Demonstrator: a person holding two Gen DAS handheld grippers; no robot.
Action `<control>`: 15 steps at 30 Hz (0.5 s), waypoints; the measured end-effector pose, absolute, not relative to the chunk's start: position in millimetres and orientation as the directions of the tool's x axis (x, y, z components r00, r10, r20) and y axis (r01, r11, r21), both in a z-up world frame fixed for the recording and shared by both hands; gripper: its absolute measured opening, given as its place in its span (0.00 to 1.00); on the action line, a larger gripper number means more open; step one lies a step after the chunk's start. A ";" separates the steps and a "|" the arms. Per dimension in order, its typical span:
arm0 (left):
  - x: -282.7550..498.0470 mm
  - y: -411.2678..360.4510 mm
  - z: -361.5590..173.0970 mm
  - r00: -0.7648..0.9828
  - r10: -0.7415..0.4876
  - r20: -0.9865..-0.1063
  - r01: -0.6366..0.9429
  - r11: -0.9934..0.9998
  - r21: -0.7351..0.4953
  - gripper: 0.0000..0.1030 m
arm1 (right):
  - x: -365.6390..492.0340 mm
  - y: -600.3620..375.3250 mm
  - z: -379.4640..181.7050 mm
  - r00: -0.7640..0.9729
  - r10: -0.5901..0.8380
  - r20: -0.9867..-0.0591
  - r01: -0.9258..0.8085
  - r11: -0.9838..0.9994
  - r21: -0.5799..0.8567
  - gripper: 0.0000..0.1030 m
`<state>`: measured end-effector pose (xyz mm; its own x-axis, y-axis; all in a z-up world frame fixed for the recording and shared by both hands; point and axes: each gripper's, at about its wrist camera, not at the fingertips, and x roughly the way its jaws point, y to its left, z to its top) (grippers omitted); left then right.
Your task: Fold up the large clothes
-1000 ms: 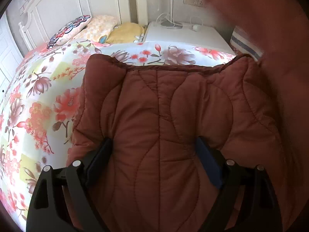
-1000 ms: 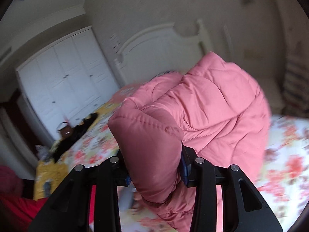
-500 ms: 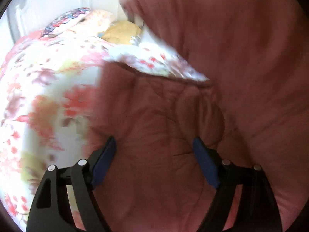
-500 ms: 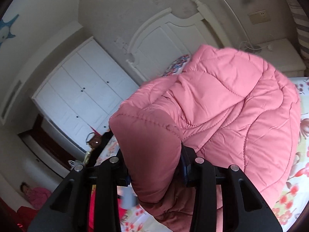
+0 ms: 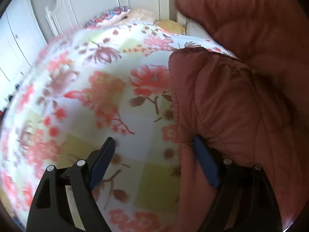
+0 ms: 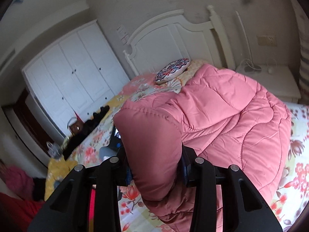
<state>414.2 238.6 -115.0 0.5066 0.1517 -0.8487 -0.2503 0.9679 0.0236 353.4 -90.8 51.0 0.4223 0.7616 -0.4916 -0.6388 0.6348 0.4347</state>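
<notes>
Now the right gripper (image 6: 155, 171) pinches a fold of the pink quilted padded jacket (image 6: 222, 116) above the floral bedspread (image 5: 96, 100); the left gripper (image 5: 154, 162) gapes empty beside it. Lay the fold down squarely.

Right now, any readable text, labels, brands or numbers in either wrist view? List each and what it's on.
None readable.
White paper on the wall beside the headboard: too small and blurred to read.
Wall socket plate: no legible marking.
Pink quilted jacket, floral bedsheet, patterned pillow: patterns and stitching only, no text.
</notes>
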 end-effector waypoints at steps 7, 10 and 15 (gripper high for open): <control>415.5 246.8 -120.2 0.510 0.072 -0.857 -0.236 0.970 -0.059 0.81 | 361.5 -26.8 12.5 0.245 0.777 -0.580 -0.703 0.554 0.445 0.37; 422.2 263.1 -121.1 0.510 0.047 -0.859 -0.225 0.971 -0.081 0.82 | 365.2 -16.9 -11.9 0.184 0.782 -0.596 -0.707 0.526 0.472 0.37; 410.8 291.2 -105.9 0.490 0.130 -0.862 -0.254 0.967 0.001 0.77 | 364.6 -18.5 -31.5 0.153 0.751 -0.643 -0.692 0.546 0.473 0.37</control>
